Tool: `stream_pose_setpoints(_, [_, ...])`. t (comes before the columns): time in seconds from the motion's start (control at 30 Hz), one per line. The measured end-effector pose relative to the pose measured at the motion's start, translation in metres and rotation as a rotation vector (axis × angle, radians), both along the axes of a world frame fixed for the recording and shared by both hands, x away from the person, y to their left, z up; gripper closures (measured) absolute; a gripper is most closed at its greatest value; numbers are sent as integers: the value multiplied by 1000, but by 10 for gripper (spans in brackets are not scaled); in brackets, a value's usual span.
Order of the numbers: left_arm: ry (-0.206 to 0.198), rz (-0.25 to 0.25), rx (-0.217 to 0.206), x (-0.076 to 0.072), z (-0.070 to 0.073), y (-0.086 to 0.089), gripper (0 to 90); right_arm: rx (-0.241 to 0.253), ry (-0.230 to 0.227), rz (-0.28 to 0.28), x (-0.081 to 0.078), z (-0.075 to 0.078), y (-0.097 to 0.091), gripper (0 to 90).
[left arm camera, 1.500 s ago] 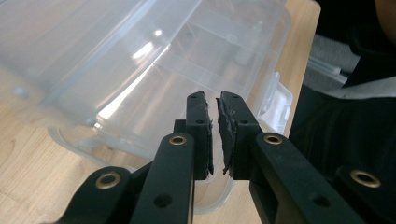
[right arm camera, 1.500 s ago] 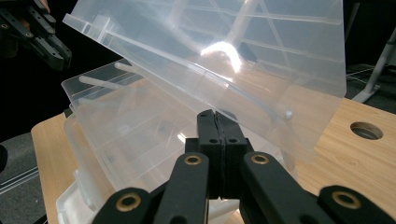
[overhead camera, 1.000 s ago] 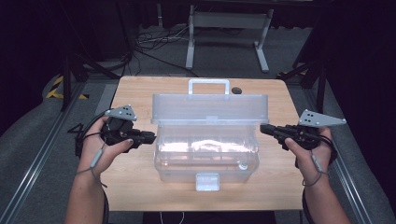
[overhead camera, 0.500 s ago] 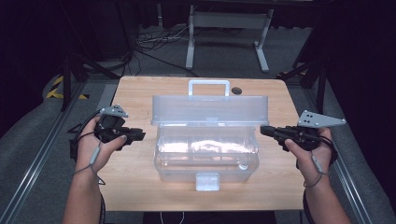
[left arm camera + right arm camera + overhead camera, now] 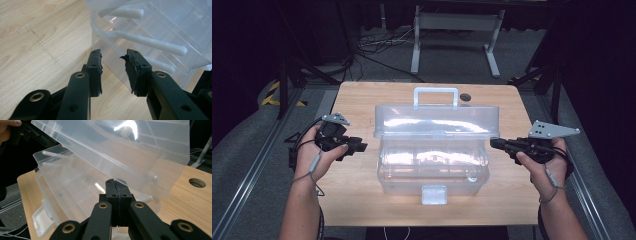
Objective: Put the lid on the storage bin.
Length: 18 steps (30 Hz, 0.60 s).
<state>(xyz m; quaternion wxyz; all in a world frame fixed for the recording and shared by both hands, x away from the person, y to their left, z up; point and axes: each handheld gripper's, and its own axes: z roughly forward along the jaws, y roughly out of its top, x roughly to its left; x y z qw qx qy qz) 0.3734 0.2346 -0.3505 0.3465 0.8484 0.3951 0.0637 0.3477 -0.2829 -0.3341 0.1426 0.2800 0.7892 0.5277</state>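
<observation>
A clear plastic box [image 5: 434, 160], lid raised, sits mid-worktop [image 5: 362, 100] on pale wood; dark floor and cables lie behind. The left gripper [image 5: 354, 146], jaws just opening and empty, hovers beside it; the right gripper [image 5: 496, 143] stays pinched closed. The box's contents are hard to make out.

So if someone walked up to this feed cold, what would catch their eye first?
Most likely the clear plastic toolbox in the middle of the wooden table, its lid standing open with the white handle on top. Next, the two black grippers flanking it: the left gripper, jaws apart with nothing between them after opening just now, and the right gripper, jaws shut, tip close to the box's right end.
</observation>
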Motion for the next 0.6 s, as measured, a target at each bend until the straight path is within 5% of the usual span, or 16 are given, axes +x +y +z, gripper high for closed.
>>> stream_pose_setpoints(0.6, [18, 42, 13, 6, -8, 5, 544, -47, 64, 28, -2, -3, 1, 900])
